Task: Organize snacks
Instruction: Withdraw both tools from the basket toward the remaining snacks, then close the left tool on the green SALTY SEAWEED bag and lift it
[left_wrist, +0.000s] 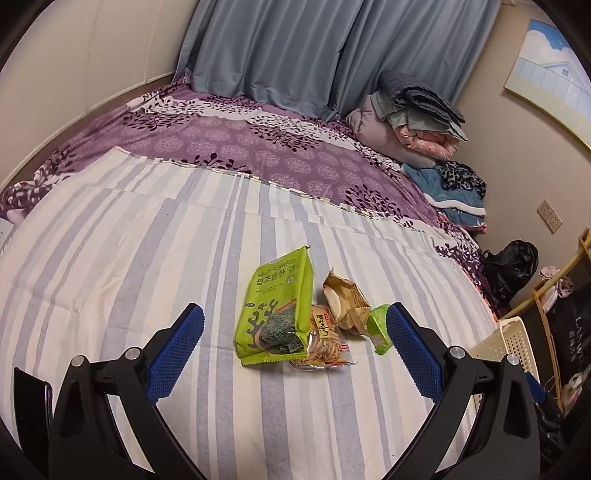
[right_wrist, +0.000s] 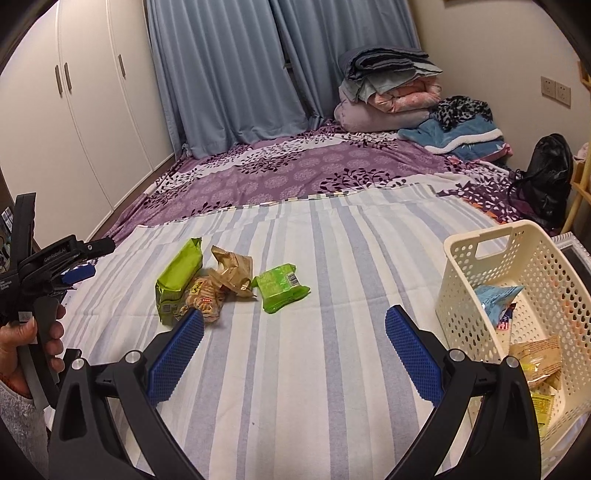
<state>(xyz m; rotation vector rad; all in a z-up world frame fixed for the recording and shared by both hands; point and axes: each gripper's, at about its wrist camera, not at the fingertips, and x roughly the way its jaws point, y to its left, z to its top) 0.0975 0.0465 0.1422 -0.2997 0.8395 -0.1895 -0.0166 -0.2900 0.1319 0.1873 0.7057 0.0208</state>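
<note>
The snacks lie in a small cluster on my striped sheet (right_wrist: 295, 369), toward the middle of the bed. The green seaweed pack (left_wrist: 275, 308) sits at the left of the cluster, its lower right edge overlapping the cracker pack (left_wrist: 325, 345). Just right of and a little beyond those is the crumpled tan wrapper (left_wrist: 345, 301), touching the crackers. The small green packet (right_wrist: 281, 286) lies at the right end, close beside the tan wrapper; I cannot tell whether they touch.

My left gripper (left_wrist: 295, 332) hangs over the sheet with its blue pads spread wide and nothing between them; in its own view the cluster sits in the gap, the small green packet right against the right pad. My right gripper (right_wrist: 293, 334) is likewise spread apart and holds nothing, nearer than the cluster, with bare striped sheet between its pads.

To the right, at the bed's edge, stands the cream perforated basket (right_wrist: 461, 280), well apart from the cluster, with a wide strip of sheet between. Inside it are a blue packet (right_wrist: 495, 299) and tan and yellow wrappers (right_wrist: 537, 363).

Beyond the striped sheet's far edge the purple floral cover (right_wrist: 295, 170) runs back to the blue curtains (right_wrist: 229, 74). Folded bedding (right_wrist: 388, 88) is stacked in the far right corner.
</note>
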